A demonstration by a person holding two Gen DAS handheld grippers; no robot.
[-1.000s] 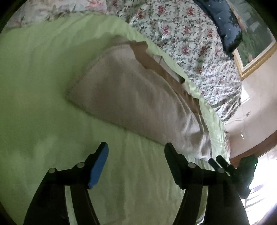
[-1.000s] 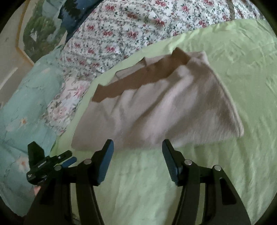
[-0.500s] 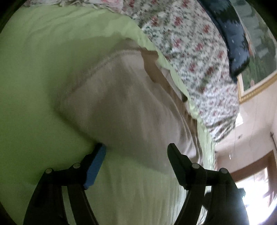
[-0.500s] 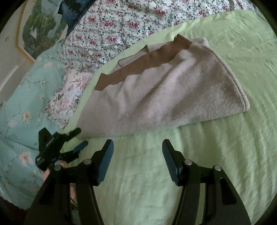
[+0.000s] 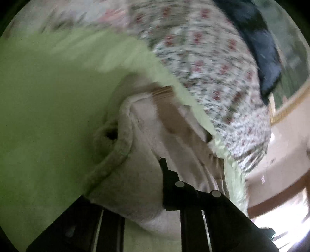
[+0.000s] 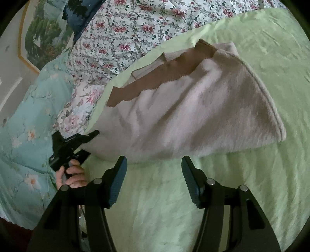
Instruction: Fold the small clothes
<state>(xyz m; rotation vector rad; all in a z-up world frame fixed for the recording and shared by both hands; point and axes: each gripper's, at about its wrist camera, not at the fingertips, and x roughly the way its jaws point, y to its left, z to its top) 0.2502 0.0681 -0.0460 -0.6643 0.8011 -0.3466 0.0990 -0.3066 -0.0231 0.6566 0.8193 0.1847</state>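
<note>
A beige fleece garment (image 6: 193, 116) with a brown ribbed band (image 6: 155, 77) lies folded on the green sheet (image 6: 251, 174). In the left wrist view the garment (image 5: 174, 139) is bunched up between the jaws of my left gripper (image 5: 143, 174), which are closing on its edge. One finger is hidden under the cloth. The right wrist view shows the left gripper (image 6: 91, 143) at the garment's left corner, held by a hand (image 6: 71, 174). My right gripper (image 6: 154, 168) stands open over the sheet, just short of the garment's near edge, with nothing between its fingers.
A floral quilt (image 6: 126, 29) lies beyond the garment, with a dark blue pillow (image 6: 81, 15) and a framed picture (image 6: 42, 34) behind it. A light blue flowered quilt (image 6: 25, 126) borders the sheet on the left. Bare green sheet stretches to the right.
My left gripper went forward to the garment's edge and its jaws came together on the cloth, lifting and bunching it. The right gripper kept still and open.
</note>
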